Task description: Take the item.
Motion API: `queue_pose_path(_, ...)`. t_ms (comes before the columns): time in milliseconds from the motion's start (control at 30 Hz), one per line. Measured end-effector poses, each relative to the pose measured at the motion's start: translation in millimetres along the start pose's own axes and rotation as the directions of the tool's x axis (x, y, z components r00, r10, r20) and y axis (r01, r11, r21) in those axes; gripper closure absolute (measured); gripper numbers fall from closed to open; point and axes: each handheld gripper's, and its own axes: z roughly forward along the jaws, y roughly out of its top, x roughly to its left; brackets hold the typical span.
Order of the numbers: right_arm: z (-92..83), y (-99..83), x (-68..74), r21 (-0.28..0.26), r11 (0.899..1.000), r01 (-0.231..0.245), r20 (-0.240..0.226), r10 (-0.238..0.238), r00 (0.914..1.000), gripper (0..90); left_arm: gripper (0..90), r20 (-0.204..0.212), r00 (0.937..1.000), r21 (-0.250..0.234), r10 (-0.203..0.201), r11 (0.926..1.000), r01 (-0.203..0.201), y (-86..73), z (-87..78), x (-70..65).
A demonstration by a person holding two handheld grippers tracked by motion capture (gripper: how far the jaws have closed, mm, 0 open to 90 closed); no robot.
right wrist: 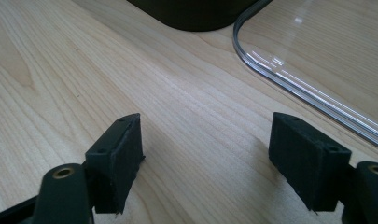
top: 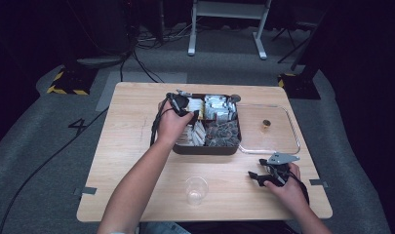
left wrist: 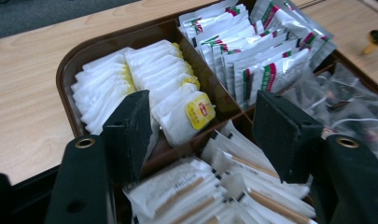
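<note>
Here, nearest the bottom of the high view, my right hand-held gripper (top: 257, 176) rests low over the bare tabletop (top: 136, 161), jaws apart with nothing between them; in its own view I see wood grain under the pads and, at the upper right of the frame, the rim of the clear lid (right wrist: 289, 79). The clear plastic cup (top: 196, 189) stands at lower centre, well apart from both hands.

Farther up, at the centre of the high view, my left hand-held gripper (left wrist: 200, 135) hangs over the brown tray (left wrist: 67, 70), jaws spread and pressing on nothing. Between them in the left gripper view lies the tea bag with the yellow tag (left wrist: 189, 116), the front one of the white row in the tray's upper-left compartment. Below it, at the bottom of the frame, are the paper-wrapped sticks (left wrist: 200, 196); the silver sachets (left wrist: 252, 56) fill the upper right.

To take that tea bag cleanly, I judge I should lower straight down so one pad slips behind it and the other comes in front, clear of the divider wall. I would pinch the bag's body rather than the tag, squeeze gently, then lift straight up so its neighbours stay put. The right hand-held gripper should keep out of the way.
</note>
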Motion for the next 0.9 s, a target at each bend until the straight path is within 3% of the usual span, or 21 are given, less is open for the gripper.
queue_pose_path(200,0.2,0.2,-0.3,0.000,1.000,0.000,0.001,0.000,1.0000,26.6,43.2,0.009,0.9996,0.029,-0.027,0.9992,0.026,6.4,22.3,2.2)
queue_pose_path(367,0.2,0.2,-0.3,0.000,1.000,0.000,0.001,0.000,1.0000,26.6,42.6,0.047,0.9965,0.087,-0.069,0.9941,0.065,8.3,38.4,5.8)
queue_pose_path(500,0.2,0.2,-0.3,0.000,1.000,0.000,0.001,0.000,1.0000,26.6,44.6,0.031,0.9979,0.115,-0.057,0.9919,0.053,10.3,48.5,6.8)
queue_pose_path(567,0.2,0.2,-0.3,0.000,1.000,0.000,0.001,0.000,1.0000,26.7,46.6,0.036,0.9965,0.122,-0.075,0.9900,0.071,10.2,52.5,6.9)
queue_pose_path(733,0.2,0.2,-0.4,0.000,1.000,0.000,0.000,0.000,1.0000,26.7,53.7,0.031,0.9979,0.177,-0.058,0.9829,0.051,8.0,59.2,8.9)
queue_pose_path(900,0.3,0.2,-0.5,0.000,1.000,0.001,-0.001,-0.001,1.0000,26.7,54.5,0.024,0.9975,0.184,-0.066,0.9810,0.060,8.6,64.8,13.8)
